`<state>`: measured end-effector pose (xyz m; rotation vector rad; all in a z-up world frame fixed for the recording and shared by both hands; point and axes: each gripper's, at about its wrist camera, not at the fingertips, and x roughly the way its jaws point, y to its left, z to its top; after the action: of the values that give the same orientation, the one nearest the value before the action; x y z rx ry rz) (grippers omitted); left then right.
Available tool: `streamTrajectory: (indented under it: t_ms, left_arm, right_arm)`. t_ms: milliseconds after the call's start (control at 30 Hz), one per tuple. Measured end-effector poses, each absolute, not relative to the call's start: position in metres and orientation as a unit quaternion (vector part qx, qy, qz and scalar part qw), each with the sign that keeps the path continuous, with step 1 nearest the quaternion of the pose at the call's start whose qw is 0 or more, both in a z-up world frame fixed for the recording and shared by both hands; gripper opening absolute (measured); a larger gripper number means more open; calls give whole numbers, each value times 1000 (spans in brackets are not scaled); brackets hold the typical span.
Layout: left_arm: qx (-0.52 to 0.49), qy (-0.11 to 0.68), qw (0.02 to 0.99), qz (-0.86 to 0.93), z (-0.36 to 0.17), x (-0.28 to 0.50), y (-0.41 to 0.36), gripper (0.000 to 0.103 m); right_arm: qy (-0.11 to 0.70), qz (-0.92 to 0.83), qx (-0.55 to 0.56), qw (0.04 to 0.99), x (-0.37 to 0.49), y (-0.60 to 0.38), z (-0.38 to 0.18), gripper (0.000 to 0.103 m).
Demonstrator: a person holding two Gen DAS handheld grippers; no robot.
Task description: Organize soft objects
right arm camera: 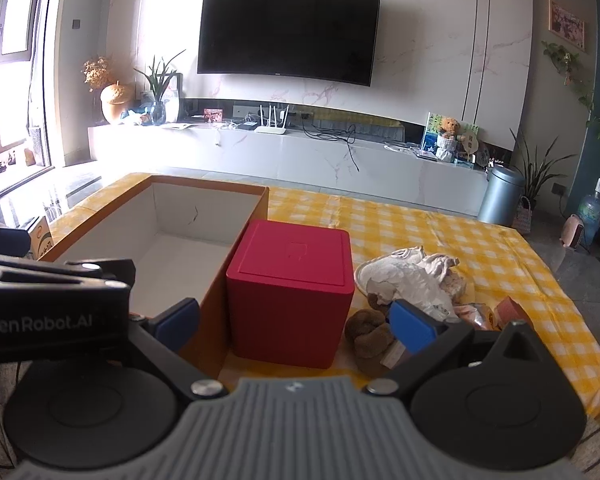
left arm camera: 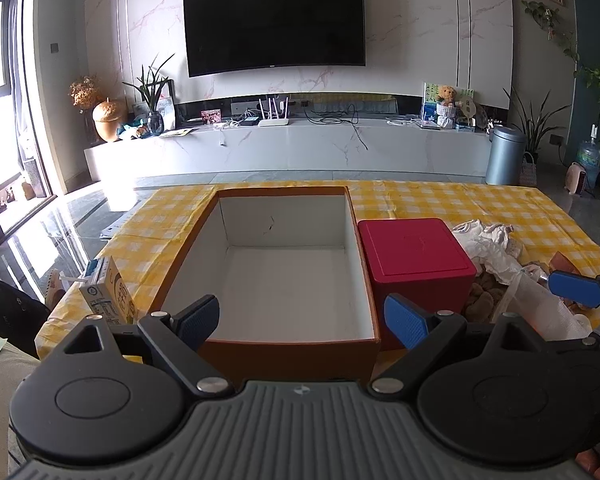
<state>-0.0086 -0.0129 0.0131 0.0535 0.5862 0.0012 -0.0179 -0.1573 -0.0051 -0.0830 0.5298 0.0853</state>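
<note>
While both claws, left and right, gape empty, the orange box runs lengthwise toward the TV.

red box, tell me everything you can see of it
The red box is a cube-like container with smooth, matte walls, plastic or coated card by the look. Its flat lid is shut, with an inset panel and a faint embossed square mark. It stands upright on the yellow checked cloth, right beside the orange box, seemingly touching its wall. A brown plush lies close at its other side. Neither tool holds it.
</note>
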Motion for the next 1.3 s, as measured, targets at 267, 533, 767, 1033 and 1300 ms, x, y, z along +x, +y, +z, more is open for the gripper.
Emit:
streamTrajectory:
  t_ms: [267,533,767,1033,1300]
  left_arm:
    - [34,284,958,-22,15,-2,-20,103]
    - [19,287,953,-94,29,22,-26,103]
    - [44,296,943,-147,35,52,-44,103]
    - [80,325,927,-168,16,83,-71,103]
    - [114,418,867,-248,-10,106,-102,103]
  right_arm:
    - [265,42,-32,963,-15,-165,-4,99]
    - [289,68,83,951,-7,-218,4,100]
    - [364,40,52,929,26,-300,2,100]
    - [412,-60,75,906,69,-397,-22,100]
    - [505,51,17,861,102,-359,-58,99]
